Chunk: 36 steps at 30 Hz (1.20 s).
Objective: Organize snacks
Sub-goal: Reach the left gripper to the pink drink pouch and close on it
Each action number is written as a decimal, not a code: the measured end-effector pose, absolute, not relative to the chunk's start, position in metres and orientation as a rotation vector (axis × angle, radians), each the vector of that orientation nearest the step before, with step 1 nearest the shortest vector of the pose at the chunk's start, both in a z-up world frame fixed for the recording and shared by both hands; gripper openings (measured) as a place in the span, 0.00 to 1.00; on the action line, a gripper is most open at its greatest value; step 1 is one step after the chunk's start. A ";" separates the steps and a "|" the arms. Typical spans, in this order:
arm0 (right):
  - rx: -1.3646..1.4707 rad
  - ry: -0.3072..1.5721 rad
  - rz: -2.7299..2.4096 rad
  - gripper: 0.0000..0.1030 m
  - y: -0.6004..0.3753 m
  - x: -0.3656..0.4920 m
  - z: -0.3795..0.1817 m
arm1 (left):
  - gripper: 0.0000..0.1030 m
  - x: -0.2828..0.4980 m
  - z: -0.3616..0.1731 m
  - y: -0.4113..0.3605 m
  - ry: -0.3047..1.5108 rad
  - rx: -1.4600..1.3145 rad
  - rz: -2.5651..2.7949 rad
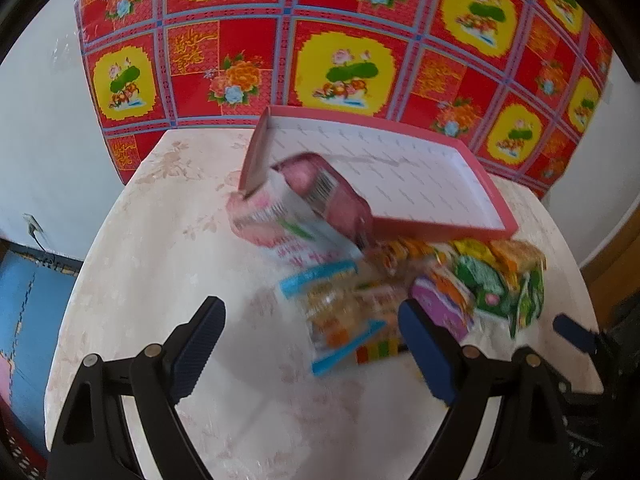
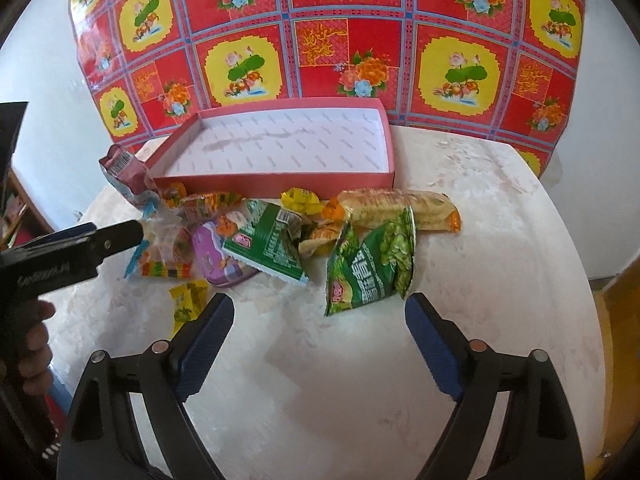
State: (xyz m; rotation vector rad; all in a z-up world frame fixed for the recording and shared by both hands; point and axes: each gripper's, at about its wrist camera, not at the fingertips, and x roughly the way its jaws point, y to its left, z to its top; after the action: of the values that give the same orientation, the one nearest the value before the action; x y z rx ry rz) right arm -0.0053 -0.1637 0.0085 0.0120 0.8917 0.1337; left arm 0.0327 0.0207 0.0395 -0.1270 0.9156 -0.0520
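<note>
A shallow red box (image 2: 280, 188) with a white inside (image 1: 400, 184) lies at the back of the table. A heap of snack packets lies in front of it: a green pea bag (image 2: 372, 268), a green packet (image 2: 272, 248), a purple packet (image 2: 218, 256), an orange biscuit pack (image 2: 396, 206), a clear candy bag (image 1: 340, 312) and a pink-and-white bag (image 1: 296, 208). My left gripper (image 1: 312, 344) is open and empty, low over the candy bag. My right gripper (image 2: 320, 340) is open and empty, just short of the pea bag.
The table (image 2: 500, 240) is round with a pale flowered cloth. A red and yellow flowered sheet (image 2: 320, 40) hangs behind it. The left gripper's body (image 2: 60, 256) and the hand holding it show at the left of the right wrist view. A small yellow sweet (image 2: 186, 304) lies apart.
</note>
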 end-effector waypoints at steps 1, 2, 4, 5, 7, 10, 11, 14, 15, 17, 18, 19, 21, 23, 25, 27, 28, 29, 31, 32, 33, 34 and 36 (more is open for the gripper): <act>0.015 0.892 0.138 0.87 -0.164 -0.004 0.009 | 0.89 0.036 0.039 0.022 0.917 -0.134 -0.049; 0.018 0.894 0.142 0.87 -0.163 -0.003 0.010 | 0.89 0.038 0.039 0.024 0.917 -0.141 -0.046; 0.018 0.894 0.148 0.87 -0.162 -0.001 0.011 | 0.89 0.046 0.039 0.028 0.915 -0.159 -0.040; 0.016 0.894 0.152 0.87 -0.161 0.000 0.012 | 0.89 0.048 0.039 0.029 0.912 -0.163 -0.039; 0.010 0.892 0.157 0.87 -0.159 0.002 0.013 | 0.88 0.052 0.039 0.032 0.908 -0.173 -0.039; 0.004 0.889 0.170 0.87 -0.155 0.006 0.016 | 0.88 0.058 0.040 0.035 0.892 -0.193 -0.046; 0.002 0.889 0.175 0.87 -0.154 0.007 0.016 | 0.88 0.059 0.040 0.036 0.888 -0.196 -0.046; -0.002 0.890 0.186 0.87 -0.150 0.010 0.017 | 0.88 0.065 0.039 0.038 0.876 -0.200 -0.041; -0.004 0.891 0.189 0.87 -0.149 0.011 0.017 | 0.88 0.066 0.038 0.038 0.872 -0.205 -0.039; -0.006 0.896 0.196 0.86 -0.146 0.013 0.017 | 0.88 0.070 0.038 0.041 0.866 -0.219 -0.040; -0.008 0.897 0.198 0.86 -0.145 0.013 0.016 | 0.87 0.072 0.037 0.043 0.861 -0.230 -0.040; -0.010 0.899 0.201 0.86 -0.144 0.014 0.016 | 0.87 0.073 0.037 0.043 0.860 -0.234 -0.036; -0.015 0.902 0.206 0.85 -0.141 0.016 0.015 | 0.87 0.075 0.037 0.045 0.858 -0.242 -0.027; -0.019 0.904 0.211 0.83 -0.139 0.017 0.014 | 0.87 0.077 0.036 0.048 0.857 -0.244 -0.020; -0.024 0.901 0.213 0.83 -0.137 0.018 0.014 | 0.87 0.077 0.035 0.051 0.849 -0.253 -0.013; -0.024 0.900 0.217 0.83 -0.135 0.019 0.014 | 0.87 0.077 0.034 0.054 0.843 -0.262 -0.011; -0.023 0.902 0.221 0.83 -0.134 0.019 0.013 | 0.87 0.077 0.034 0.055 0.839 -0.266 -0.007; -0.021 0.904 0.224 0.83 -0.134 0.020 0.013 | 0.87 0.077 0.034 0.057 0.836 -0.269 -0.004; -0.021 0.907 0.231 0.82 -0.132 0.021 0.012 | 0.86 0.078 0.033 0.059 0.833 -0.276 0.000; -0.019 0.909 0.234 0.82 -0.131 0.022 0.012 | 0.87 0.079 0.033 0.060 0.832 -0.278 0.001; -0.018 0.911 0.236 0.82 -0.131 0.023 0.011 | 0.87 0.080 0.033 0.060 0.830 -0.277 0.003; -0.016 0.914 0.237 0.82 -0.130 0.024 0.011 | 0.86 0.083 0.033 0.060 0.833 -0.272 0.012; -0.013 0.917 0.238 0.82 -0.130 0.026 0.010 | 0.86 0.088 0.029 0.062 0.845 -0.271 0.024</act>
State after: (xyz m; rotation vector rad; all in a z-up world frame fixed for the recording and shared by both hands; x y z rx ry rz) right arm 0.0256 -0.1298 0.0101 -0.0126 0.9172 0.2381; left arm 0.0879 0.0618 0.0290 -0.2708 0.8447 0.0237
